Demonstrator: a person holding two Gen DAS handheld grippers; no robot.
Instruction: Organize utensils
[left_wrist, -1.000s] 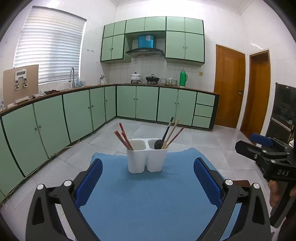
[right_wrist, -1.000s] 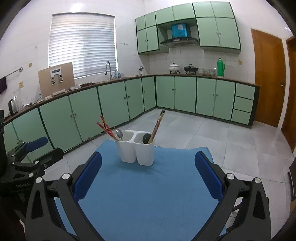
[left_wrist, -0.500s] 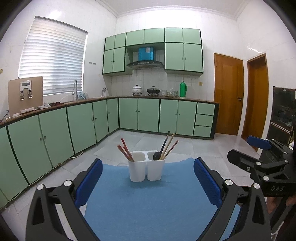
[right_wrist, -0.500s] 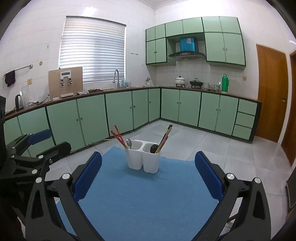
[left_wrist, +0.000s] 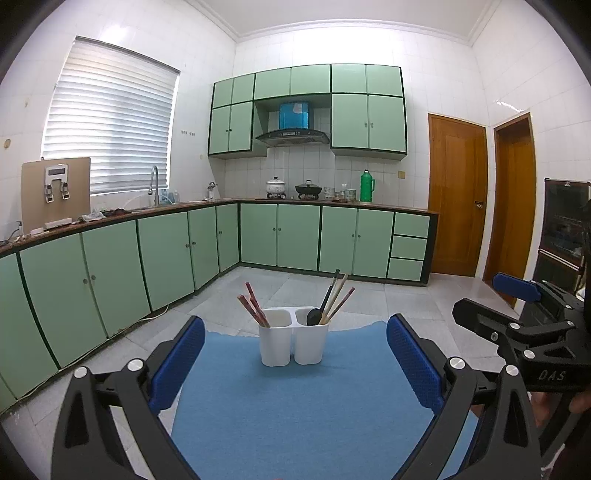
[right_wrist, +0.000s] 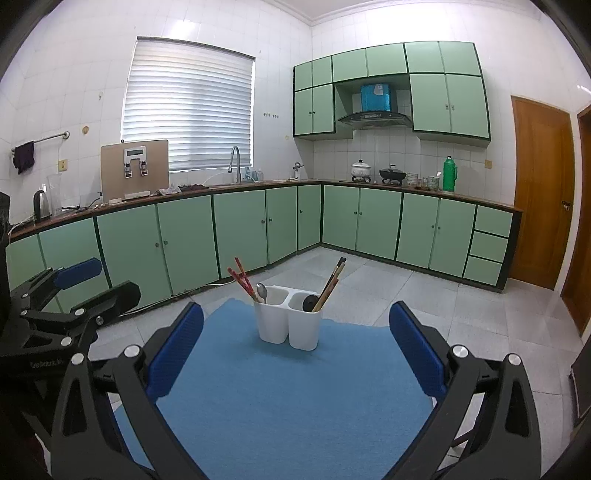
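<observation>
Standing at the far end of the blue mat (left_wrist: 295, 398), the white two-compartment holder (left_wrist: 293, 341) held red chopsticks (left_wrist: 254, 304) and a spoon (right_wrist: 262, 291) in its left cup, darker utensils (right_wrist: 330, 284) in its right. The left gripper (left_wrist: 294, 363) and right gripper (right_wrist: 295, 356) gaped wide apart, gripping nothing, well short of it.

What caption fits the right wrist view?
Open right tongs face a white two-cup utensil holder on a blue mat.
</observation>
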